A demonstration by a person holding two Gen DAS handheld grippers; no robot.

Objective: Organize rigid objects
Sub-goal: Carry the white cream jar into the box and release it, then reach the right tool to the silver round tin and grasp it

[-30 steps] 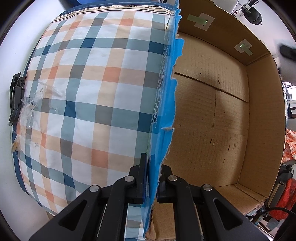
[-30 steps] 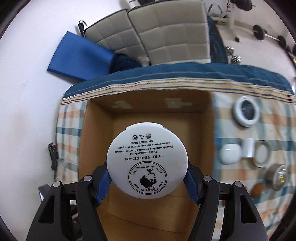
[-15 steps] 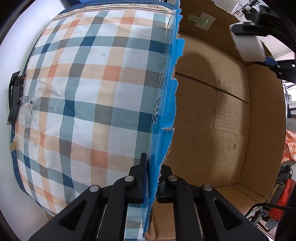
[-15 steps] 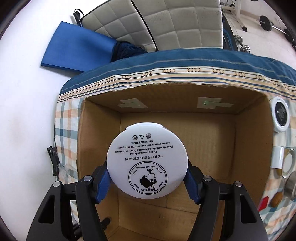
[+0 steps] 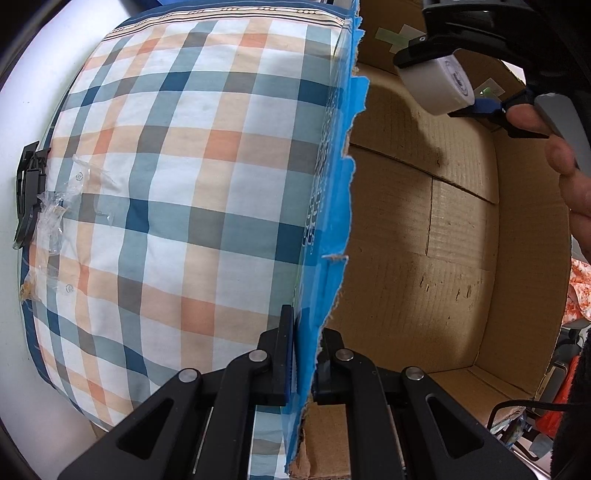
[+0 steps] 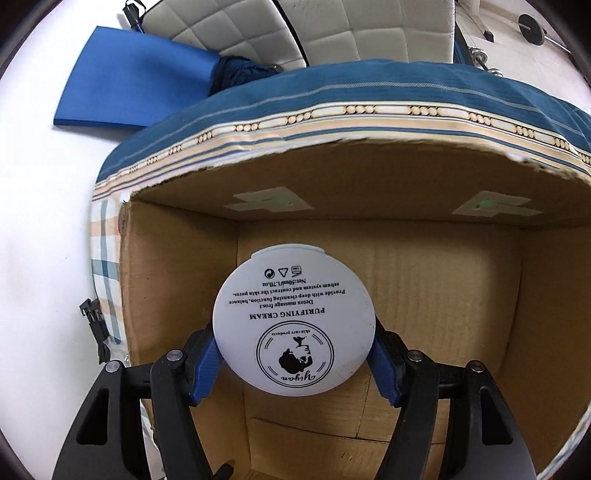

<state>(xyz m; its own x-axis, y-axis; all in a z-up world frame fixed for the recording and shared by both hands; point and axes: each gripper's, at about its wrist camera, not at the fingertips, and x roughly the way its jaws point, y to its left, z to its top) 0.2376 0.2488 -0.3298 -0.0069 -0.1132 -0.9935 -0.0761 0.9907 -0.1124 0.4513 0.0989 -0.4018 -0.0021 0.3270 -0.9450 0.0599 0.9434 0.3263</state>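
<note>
An open cardboard box [image 5: 424, 277] stands on a checked cloth. My left gripper [image 5: 306, 332] points straight down and is shut on the box's blue-edged left wall [image 5: 332, 184]. A white round cream jar [image 6: 295, 325] sits between the blue pads [image 6: 207, 362] of my right gripper [image 6: 295, 354], label toward the camera. Those jaws are opening, though both pads still touch the jar's sides. In the left wrist view the jar [image 5: 436, 86] and my right gripper [image 5: 447, 83] hang over the box's far end, above its bare floor [image 6: 443, 277].
The checked cloth [image 5: 166, 184] spreads left of the box, with a black clip [image 5: 29, 192] and crumpled clear plastic [image 5: 55, 214] at its left edge. A hand [image 5: 569, 177] shows at the right. Beyond the box are a blue mat [image 6: 136, 88] and white padded seats [image 6: 332, 29].
My right gripper has come down and forward with the jar, from above the box to inside its mouth. The small items right of the box left its view. My left gripper kept still.
</note>
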